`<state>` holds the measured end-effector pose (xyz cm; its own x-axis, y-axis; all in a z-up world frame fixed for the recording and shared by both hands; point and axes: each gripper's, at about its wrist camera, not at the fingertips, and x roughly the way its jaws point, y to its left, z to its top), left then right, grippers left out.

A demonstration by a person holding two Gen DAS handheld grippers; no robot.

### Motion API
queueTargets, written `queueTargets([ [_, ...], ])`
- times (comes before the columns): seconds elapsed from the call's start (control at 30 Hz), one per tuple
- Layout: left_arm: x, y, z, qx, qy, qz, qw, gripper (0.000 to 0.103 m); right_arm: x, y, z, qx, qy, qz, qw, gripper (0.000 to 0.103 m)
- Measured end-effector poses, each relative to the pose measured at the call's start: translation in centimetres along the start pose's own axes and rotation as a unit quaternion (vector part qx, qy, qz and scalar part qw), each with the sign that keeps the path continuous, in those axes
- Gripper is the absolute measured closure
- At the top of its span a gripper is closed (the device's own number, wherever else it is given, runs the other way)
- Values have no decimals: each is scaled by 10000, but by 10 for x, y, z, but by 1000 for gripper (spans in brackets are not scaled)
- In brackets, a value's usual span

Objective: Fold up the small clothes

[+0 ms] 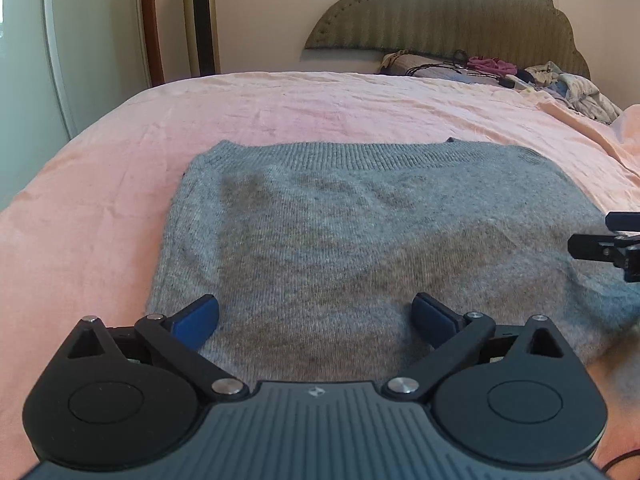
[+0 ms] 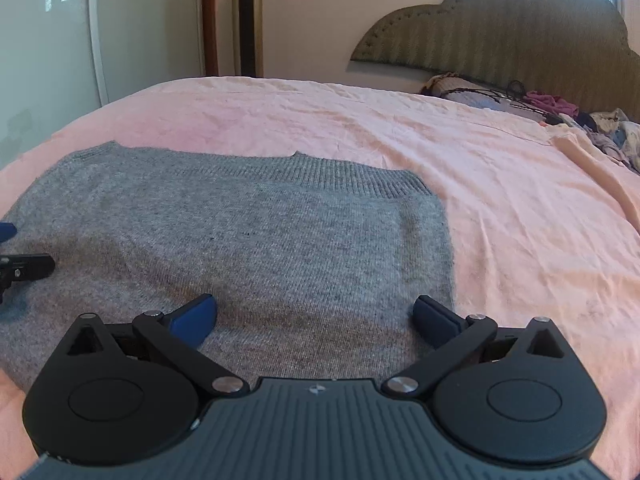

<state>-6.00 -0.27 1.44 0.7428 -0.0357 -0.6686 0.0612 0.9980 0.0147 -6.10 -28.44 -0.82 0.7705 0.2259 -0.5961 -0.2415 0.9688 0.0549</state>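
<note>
A grey knitted garment lies flat on the pink bed sheet, its ribbed band along the far edge. My left gripper is open, low over the garment's near left part, holding nothing. My right gripper is open, low over the garment near its right edge, holding nothing. The right gripper's tip shows at the right edge of the left wrist view. The left gripper's tip shows at the left edge of the right wrist view.
A heap of mixed clothes lies at the bed's far right by the padded headboard. A tower fan and a white wardrobe door stand beyond the bed's far left. Pink sheet spreads right of the garment.
</note>
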Motion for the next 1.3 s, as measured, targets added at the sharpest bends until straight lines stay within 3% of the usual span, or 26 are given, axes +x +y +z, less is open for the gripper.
queueTargets([
  [0.07,-1,-1,-10,155,-132,14,9998,0,-10,3,-10,50,-74,287,9995,0],
  [0.1,-2,-1,-11,149,-140,28,9998,0,-6,6,-18,-32,97,337,9994,0],
  [0.2,-8,-6,-4,109,-4,180,9998,0,-5,16,-23,-379,88,179,9991,0],
  [0.33,-30,-8,-4,-66,-147,-150,9998,0,-12,15,-11,-308,168,129,9993,0],
  [0.4,-28,-12,-6,26,-42,-204,9998,0,-19,17,-8,-272,69,266,9993,0],
  [0.47,-14,-15,-12,100,306,-132,9994,0,-18,24,-7,-369,67,271,9989,0],
  [0.57,-18,-17,-19,241,227,-165,9993,0,-1,31,-14,-665,418,192,9967,0],
  [0.6,-20,-17,-20,260,261,-186,9991,0,-2,26,-20,-620,216,314,9973,0],
  [0.7,-27,-14,-15,132,367,-216,9990,0,-3,22,-16,-613,320,396,9968,0],
  [0.8,-33,-17,-6,103,87,-385,9992,0,-5,20,-2,-256,364,448,9980,0],
  [0.87,-23,-24,-3,179,146,-301,9993,0,-5,20,6,-123,240,564,9980,0],
  [0.93,-9,-26,-8,143,292,-216,9992,0,2,24,11,-189,195,439,9987,0],
  [1.0,-11,-27,-17,192,37,-212,9996,0,15,26,8,-312,307,338,9985,0],
  [1.07,-11,-25,-18,125,-19,-225,9997,0,17,30,-4,-663,39,202,9976,0],
  [1.2,-10,-27,-17,46,-58,-136,9999,0,16,24,-8,-543,-109,288,9981,0],
  [1.3,-10,-27,-17,34,-61,-135,9999,0,12,29,-6,-518,-87,90,9986,0],
])
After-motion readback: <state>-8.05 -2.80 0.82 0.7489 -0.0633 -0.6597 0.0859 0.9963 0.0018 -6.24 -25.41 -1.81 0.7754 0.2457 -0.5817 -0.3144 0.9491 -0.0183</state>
